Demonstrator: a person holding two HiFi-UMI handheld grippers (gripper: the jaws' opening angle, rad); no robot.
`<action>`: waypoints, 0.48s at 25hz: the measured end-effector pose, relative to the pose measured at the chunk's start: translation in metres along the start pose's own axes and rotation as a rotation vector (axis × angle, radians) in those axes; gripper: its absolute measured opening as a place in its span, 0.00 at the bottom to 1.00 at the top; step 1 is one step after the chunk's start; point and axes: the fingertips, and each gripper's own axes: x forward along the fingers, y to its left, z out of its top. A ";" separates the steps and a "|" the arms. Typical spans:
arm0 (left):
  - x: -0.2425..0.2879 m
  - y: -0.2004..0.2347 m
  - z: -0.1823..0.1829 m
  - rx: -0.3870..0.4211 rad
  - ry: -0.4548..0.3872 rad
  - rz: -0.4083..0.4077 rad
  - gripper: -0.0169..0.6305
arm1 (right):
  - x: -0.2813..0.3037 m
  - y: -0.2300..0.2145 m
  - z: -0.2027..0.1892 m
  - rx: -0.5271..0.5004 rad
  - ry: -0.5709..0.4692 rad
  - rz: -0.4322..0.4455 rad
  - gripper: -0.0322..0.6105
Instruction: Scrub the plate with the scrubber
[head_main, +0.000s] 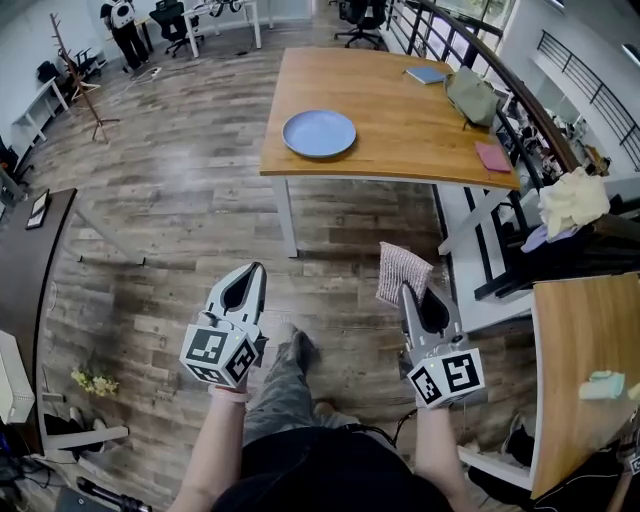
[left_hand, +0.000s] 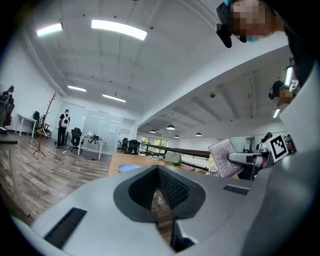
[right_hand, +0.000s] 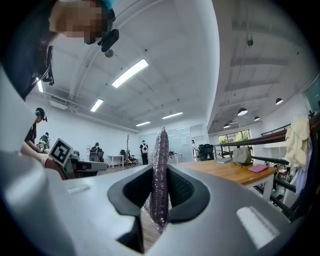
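Note:
A pale blue plate (head_main: 319, 133) lies near the front edge of the wooden table (head_main: 400, 130), well ahead of both grippers; in the left gripper view the plate (left_hand: 127, 168) shows small in the distance. My right gripper (head_main: 407, 287) is shut on a silvery scrubber pad (head_main: 401, 272), which stands upright between the jaws, seen edge-on as the scrubber (right_hand: 160, 180) in the right gripper view and side-on as the scrubber (left_hand: 225, 157) in the left gripper view. My left gripper (head_main: 254, 268) is shut with nothing in it, its jaws pressed together.
On the table's far side sit a blue book (head_main: 427, 74), a green bag (head_main: 473, 95) and a pink notebook (head_main: 493, 157). A railing (head_main: 520, 100) runs along the right. A second wooden surface (head_main: 585, 370) is at the right. A person stands far back left (head_main: 126, 30).

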 end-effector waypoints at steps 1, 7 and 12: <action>0.010 0.007 0.000 -0.004 0.003 -0.008 0.02 | 0.010 -0.004 -0.001 0.002 0.000 -0.007 0.17; 0.081 0.059 0.012 0.008 0.027 -0.066 0.02 | 0.091 -0.022 0.000 0.016 -0.018 -0.057 0.17; 0.137 0.110 0.026 0.006 0.029 -0.105 0.02 | 0.159 -0.026 -0.001 0.021 -0.015 -0.076 0.17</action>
